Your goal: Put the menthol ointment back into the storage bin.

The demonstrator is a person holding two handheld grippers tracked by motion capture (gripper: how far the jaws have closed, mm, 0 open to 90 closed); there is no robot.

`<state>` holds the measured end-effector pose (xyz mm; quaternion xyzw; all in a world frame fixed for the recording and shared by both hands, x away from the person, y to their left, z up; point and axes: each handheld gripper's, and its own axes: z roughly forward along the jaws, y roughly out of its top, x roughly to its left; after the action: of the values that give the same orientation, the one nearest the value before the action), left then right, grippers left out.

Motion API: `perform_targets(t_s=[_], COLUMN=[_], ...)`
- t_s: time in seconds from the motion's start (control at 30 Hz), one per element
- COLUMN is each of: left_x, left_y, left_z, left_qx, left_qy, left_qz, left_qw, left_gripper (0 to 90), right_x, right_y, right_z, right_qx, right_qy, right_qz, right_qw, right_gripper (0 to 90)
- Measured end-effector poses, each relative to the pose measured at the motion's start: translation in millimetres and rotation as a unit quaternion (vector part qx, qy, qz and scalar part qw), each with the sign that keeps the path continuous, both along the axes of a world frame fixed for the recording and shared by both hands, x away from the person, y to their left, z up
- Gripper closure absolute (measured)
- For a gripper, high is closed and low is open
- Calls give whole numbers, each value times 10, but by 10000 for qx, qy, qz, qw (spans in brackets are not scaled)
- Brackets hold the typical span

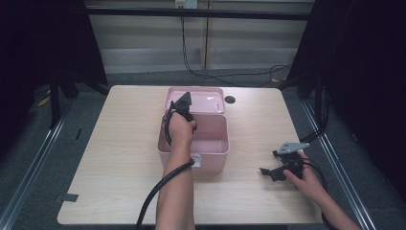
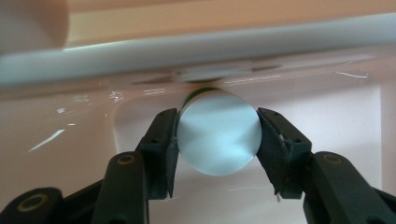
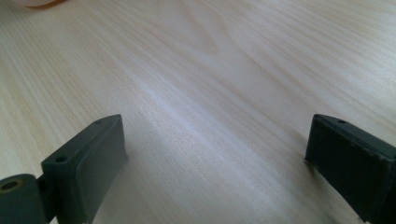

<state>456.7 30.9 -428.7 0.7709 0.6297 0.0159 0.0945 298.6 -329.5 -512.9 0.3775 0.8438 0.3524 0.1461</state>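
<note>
From the high view, my left gripper [image 1: 183, 106] is down inside the open pink box [image 1: 210, 155], which sits mid-bench with its lid [image 1: 207, 99] laid back on the far side. My left hand [image 1: 180, 128] is over the box's left half, wrist bent so the jaws point into it. My right gripper [image 1: 280, 167] rests on the bench [image 1: 119, 143] well off to the right, apart from the box. A small dark disc [image 1: 230, 99] lies on the bench just beside the lid's right corner.

In the left gripper view, my jaws are clenched on a pale round can [image 2: 218, 137], seen end-on, one pad on each side of it. It has a green band at its far end. Behind it is the pink inner wall [image 2: 303, 102] of the box and the rim [image 2: 187, 53] running across above. So the can is inside the box, held in my left jaws; I cannot tell whether it touches the floor of the box.

In the right gripper view, my jaws stand wide apart over bare wood grain, grasping nothing.

My judgement: the can is gripped and within the box, so either the placing or the lifting out is half done. What is left is to let go or carry it clear, and perhaps deal with the lid; the right side has no part yet.
</note>
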Motion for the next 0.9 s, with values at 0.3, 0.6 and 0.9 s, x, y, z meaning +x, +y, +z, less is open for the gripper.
perform_targets(t_s=[0.3, 0.6, 0.9], left_x=[-5, -11, -15], left_y=[-8, -2, 8], left_z=[-2, -3, -1], left_qx=[32, 20, 0], left_qy=[-43, -26, -20], left_qz=[-14, -19, -45], left_qw=[10000, 10000, 10000], left_gripper=[504, 502, 492], right_x=[0, 0, 0], right_y=[0, 0, 0], right_z=[0, -1, 0], right_qx=[0, 10, 0], right_qy=[3, 3, 3], right_qz=[0, 5, -1], right_qw=[10000, 10000, 10000], right_gripper=[45, 45, 45])
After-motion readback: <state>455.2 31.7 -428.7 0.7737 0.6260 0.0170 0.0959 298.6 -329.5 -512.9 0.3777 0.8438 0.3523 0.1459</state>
